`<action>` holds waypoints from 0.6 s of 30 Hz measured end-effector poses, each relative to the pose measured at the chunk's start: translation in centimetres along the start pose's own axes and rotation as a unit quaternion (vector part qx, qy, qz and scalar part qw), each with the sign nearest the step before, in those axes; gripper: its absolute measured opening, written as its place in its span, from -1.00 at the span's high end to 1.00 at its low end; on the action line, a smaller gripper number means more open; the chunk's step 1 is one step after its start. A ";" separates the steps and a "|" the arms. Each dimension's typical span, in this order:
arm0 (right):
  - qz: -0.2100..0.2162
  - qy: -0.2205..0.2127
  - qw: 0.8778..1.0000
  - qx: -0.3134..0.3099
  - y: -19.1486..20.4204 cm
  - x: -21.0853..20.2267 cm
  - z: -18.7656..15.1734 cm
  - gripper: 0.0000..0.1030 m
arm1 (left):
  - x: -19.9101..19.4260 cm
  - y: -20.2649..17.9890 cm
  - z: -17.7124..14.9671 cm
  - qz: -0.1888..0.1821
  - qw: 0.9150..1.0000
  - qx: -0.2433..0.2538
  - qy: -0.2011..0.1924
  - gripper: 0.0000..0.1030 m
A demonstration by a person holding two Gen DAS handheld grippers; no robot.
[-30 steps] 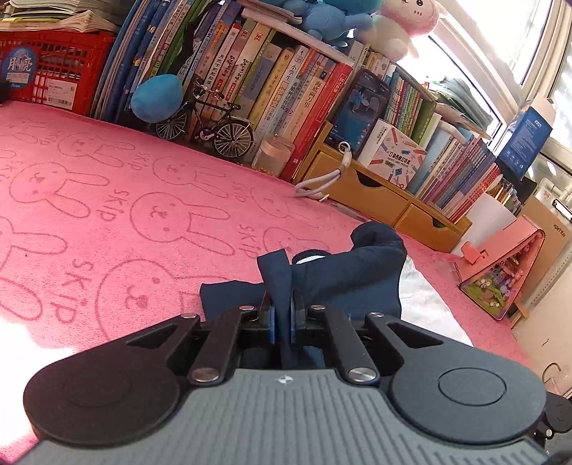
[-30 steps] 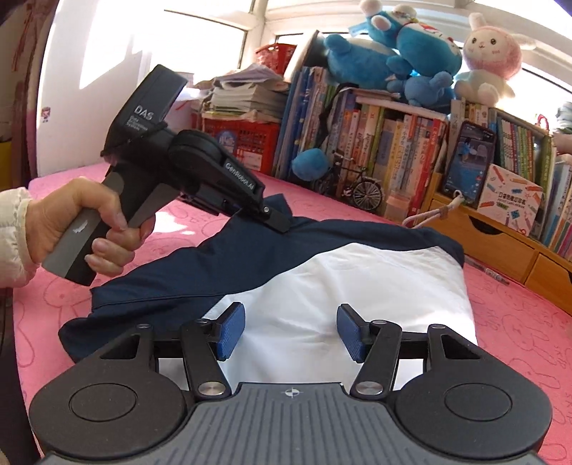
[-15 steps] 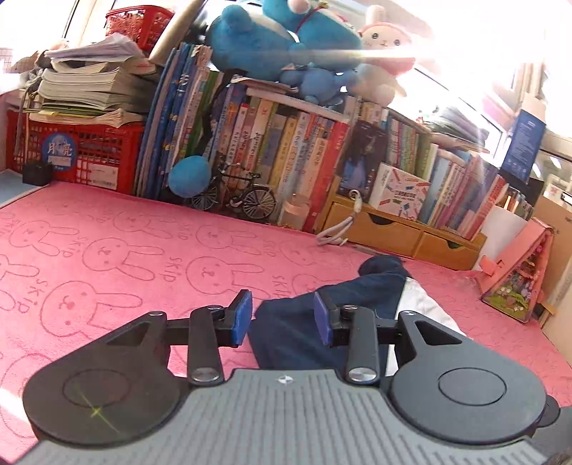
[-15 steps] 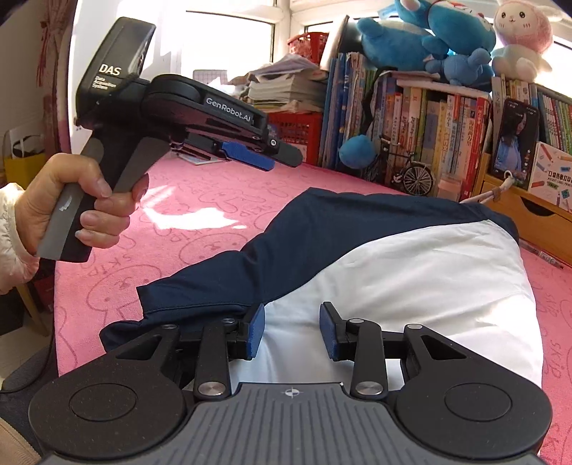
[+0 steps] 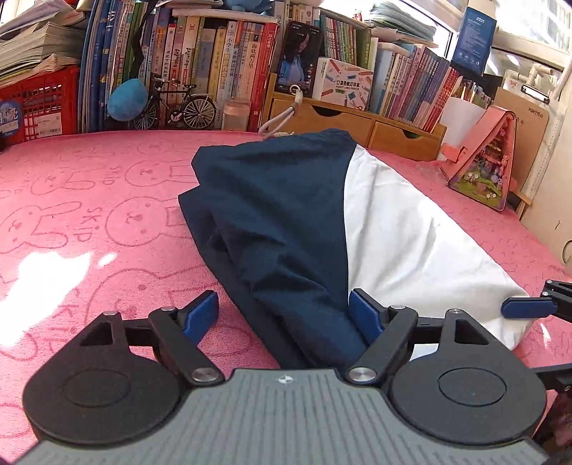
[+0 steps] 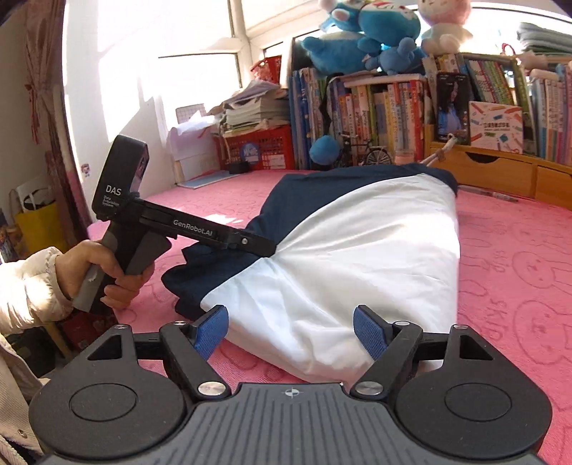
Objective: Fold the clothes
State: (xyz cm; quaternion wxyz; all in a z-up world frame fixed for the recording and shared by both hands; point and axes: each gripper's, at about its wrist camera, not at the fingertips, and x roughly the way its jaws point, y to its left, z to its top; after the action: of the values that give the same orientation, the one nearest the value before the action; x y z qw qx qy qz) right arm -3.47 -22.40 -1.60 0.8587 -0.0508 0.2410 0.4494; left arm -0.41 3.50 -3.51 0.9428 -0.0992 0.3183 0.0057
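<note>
A folded navy and white garment (image 5: 279, 214) lies on the pink rabbit-print mat (image 5: 89, 214). My left gripper (image 5: 284, 316) sits low at its near end, jaws opening, with the navy fold between the blue pads and not pinched. The right gripper's pad (image 5: 525, 307) pokes in at the right edge. In the right wrist view my right gripper (image 6: 291, 332) is also opening, astride the white near corner of the garment (image 6: 357, 250) without pressing it. A hand (image 6: 107, 272) holds the left gripper (image 6: 264, 246), whose tip rests at the navy-white seam.
Books (image 5: 221, 71), a red crate (image 5: 39, 103), a model bicycle (image 5: 178, 103) and wooden drawers (image 5: 357, 121) line the mat's far edge. A pink toy house (image 5: 486, 161) stands far right. Plush toys (image 6: 375, 32) top the shelf. A yellow bag (image 6: 39, 221) sits left.
The left gripper let go of the bunched navy cloth and opened wide, pulling back along the garment. The right gripper narrowed, then opened wide and shifted toward the garment's near end.
</note>
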 end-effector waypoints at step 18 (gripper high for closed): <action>-0.198 0.001 0.980 -0.002 -0.8 0.8 -3.4 -0.77 | -4.3 -4.8 0.0 -0.048 0.995 0.065 -0.054 -0.73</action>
State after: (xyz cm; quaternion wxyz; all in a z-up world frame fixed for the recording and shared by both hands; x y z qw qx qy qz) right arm -3.69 -23.28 -5.03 0.9303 -0.0998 0.2259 0.2713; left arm -3.46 -0.97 -0.06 0.9622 -0.0521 0.2615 -0.0553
